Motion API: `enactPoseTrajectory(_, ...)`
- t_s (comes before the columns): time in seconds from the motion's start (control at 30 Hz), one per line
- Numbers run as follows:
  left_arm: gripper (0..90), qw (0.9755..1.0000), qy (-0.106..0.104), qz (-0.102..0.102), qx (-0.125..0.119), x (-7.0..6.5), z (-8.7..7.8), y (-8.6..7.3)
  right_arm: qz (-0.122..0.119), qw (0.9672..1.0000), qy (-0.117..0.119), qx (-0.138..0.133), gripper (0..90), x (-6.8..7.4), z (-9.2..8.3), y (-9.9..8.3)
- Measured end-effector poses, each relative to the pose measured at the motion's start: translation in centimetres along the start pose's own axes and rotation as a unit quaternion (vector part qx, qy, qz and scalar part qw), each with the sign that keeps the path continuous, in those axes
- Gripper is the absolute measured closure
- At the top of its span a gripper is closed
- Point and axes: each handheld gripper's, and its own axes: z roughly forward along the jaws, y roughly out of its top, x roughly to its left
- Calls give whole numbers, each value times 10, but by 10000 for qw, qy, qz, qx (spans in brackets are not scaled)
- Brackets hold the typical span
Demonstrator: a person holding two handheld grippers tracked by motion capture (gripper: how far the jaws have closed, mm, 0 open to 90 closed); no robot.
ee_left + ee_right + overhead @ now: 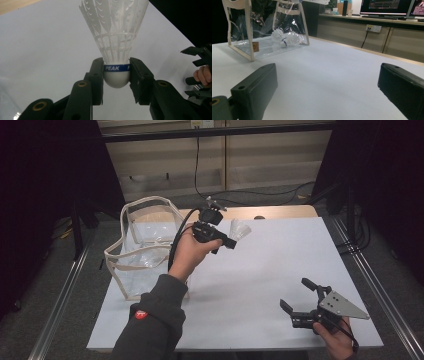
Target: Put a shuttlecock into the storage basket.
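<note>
Aloft beside the bag (145,245), my left gripper (116,75) clamps a shuttlecock (116,45) by its cork; a loose squeeze could drop it short. My right gripper (299,296) gapes empty.

A white feathered shuttlecock (116,37) with a rounded white cork base and a blue band reading "PEAK" is clamped by its base between the left tool's (116,80) jaws. It is held in the air above the counter's (260,270) far edge, its skirt flaring away from the tool.
</note>
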Motion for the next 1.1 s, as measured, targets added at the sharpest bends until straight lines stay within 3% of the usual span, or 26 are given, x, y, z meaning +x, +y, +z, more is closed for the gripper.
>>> enactPoseTrajectory(1.1, 656, 9999, 122, -54, -69, 8, -30, 2, 14, 10000, 5, 6, 25, 0, 1, 0)
